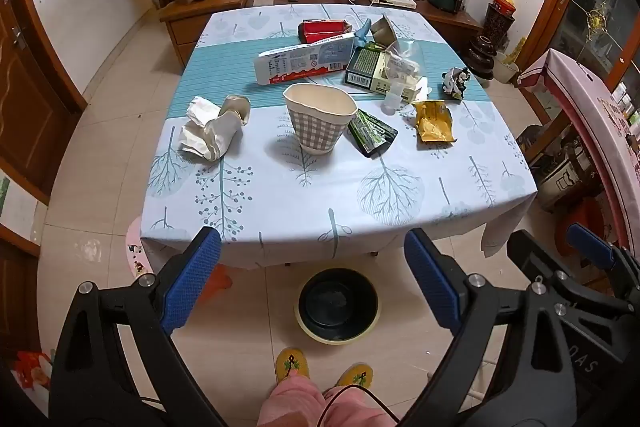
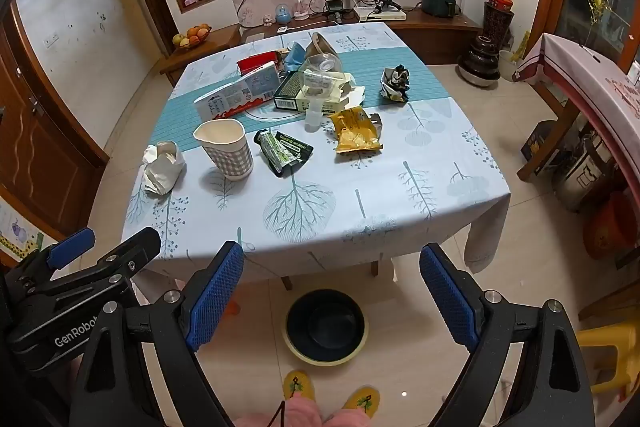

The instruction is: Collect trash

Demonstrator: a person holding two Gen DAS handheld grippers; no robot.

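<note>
Both claws (image 1: 312,283) (image 2: 332,301) gape above the bin (image 1: 338,305); trash (image 1: 320,83) litters the table (image 1: 360,195).

Table (image 1: 280,195): checked cup (image 1: 320,121), crumpled tissue (image 1: 208,131), wrappers (image 1: 434,119).

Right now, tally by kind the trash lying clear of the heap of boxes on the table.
Wrappers: 3 (green wrapper, yellow wrapper, black-and-white wrapper)
Checked cup: 1
White paper wad: 1
Total: 5
Clear bottle against the heap: not counted.

Cup (image 1: 320,121) – grey/white check; tablecloth (image 1: 280,195) – pale blue w/ tree print; wrapper (image 1: 434,121) yellow.
</note>
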